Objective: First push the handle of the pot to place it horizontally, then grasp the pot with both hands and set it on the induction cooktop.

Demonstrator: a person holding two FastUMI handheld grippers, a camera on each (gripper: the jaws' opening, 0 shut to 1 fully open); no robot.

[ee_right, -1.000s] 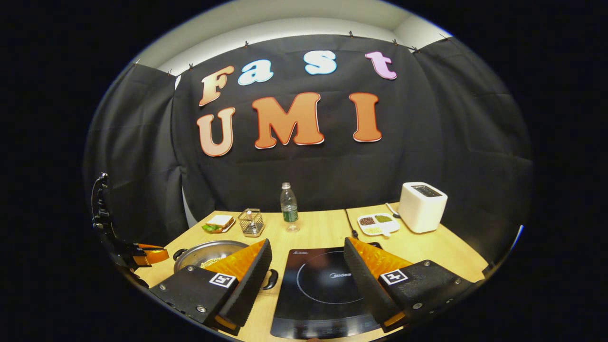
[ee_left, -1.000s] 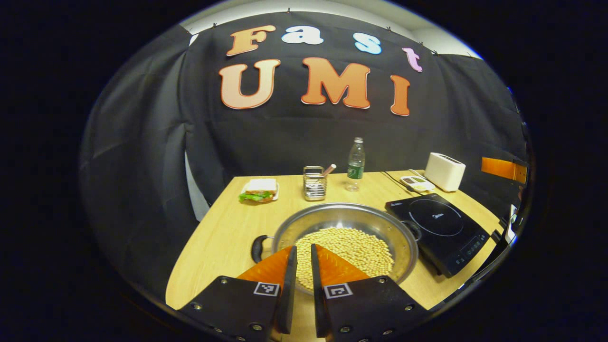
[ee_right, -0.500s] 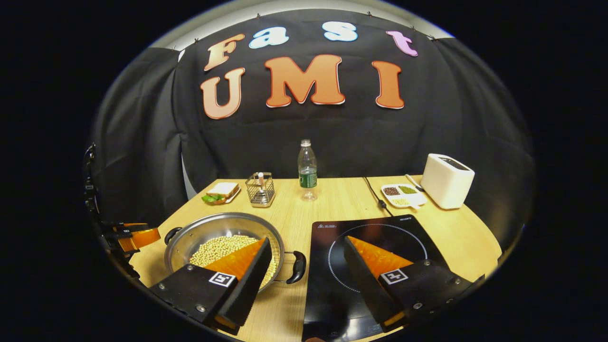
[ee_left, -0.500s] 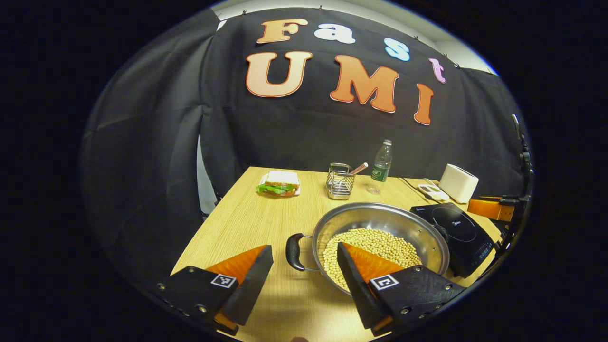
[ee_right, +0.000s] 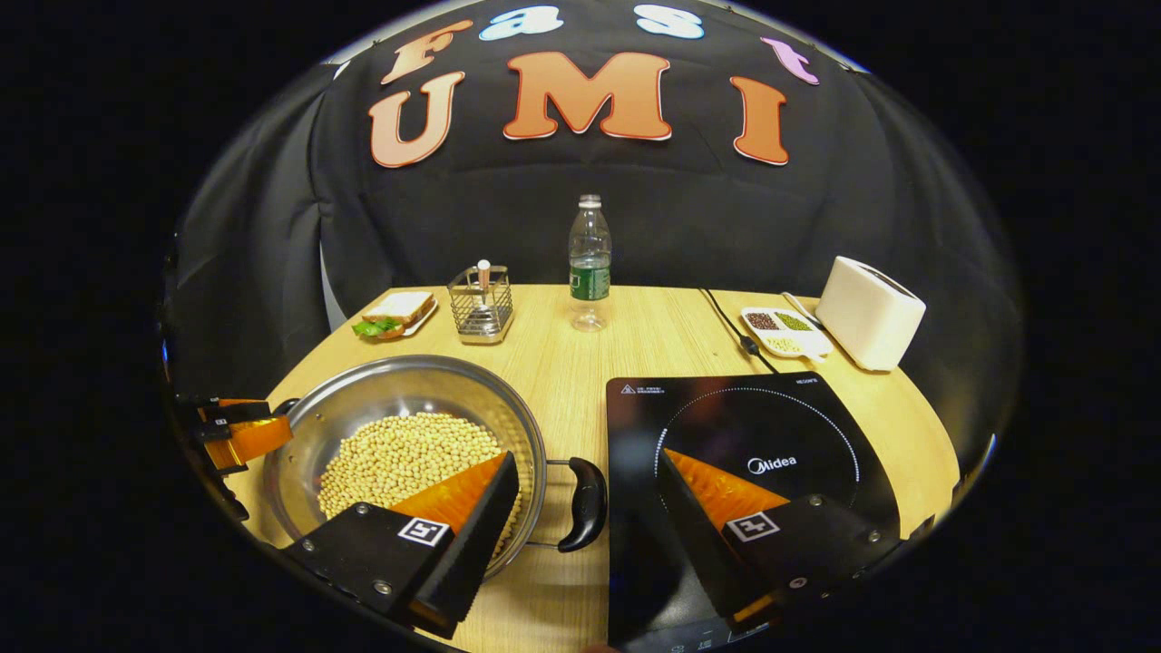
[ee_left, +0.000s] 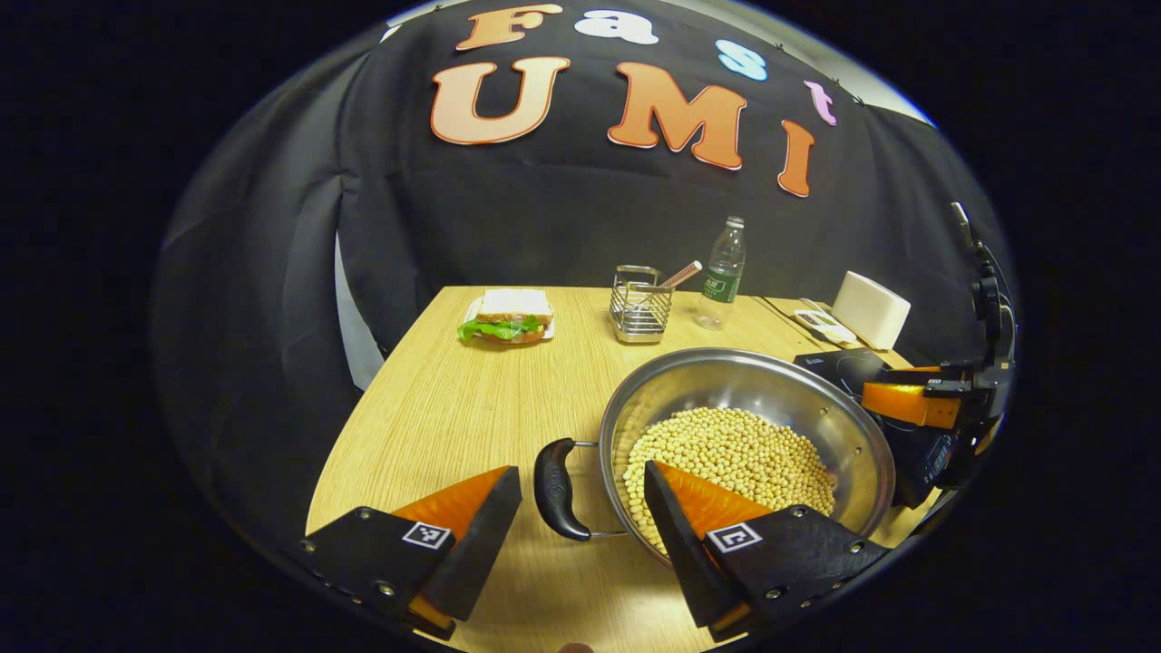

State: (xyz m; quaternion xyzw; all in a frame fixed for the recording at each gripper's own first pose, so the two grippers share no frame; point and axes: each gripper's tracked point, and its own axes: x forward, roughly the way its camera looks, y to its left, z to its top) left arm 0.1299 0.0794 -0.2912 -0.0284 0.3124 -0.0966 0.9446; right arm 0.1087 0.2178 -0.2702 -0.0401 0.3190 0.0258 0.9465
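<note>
A steel pot (ee_left: 726,381) holding soybeans (ee_left: 726,453) sits on the wooden table, its two black handles pointing left and right. In the left gripper view my left gripper (ee_left: 580,494) is open, and the pot's left handle (ee_left: 555,490) lies between its fingers, untouched. The right gripper view has my right gripper (ee_right: 585,472) open around the right handle (ee_right: 585,503) of the pot (ee_right: 390,390), one finger over the beans, the other over the black induction cooktop (ee_right: 753,426). The cooktop lies just right of the pot. Each gripper appears at the other view's edge.
Along the back of the table stand a sandwich on a plate (ee_left: 506,316), a wire holder (ee_left: 639,308), a water bottle (ee_right: 590,263), a divided dish of grains (ee_right: 785,328) and a white toaster (ee_right: 871,313). The cooktop's cable (ee_right: 730,326) runs backward.
My left gripper has gone from shut over the beans to open and shifted left to the pot's left handle. My right gripper stayed open and came lower, closer to the right handle.
</note>
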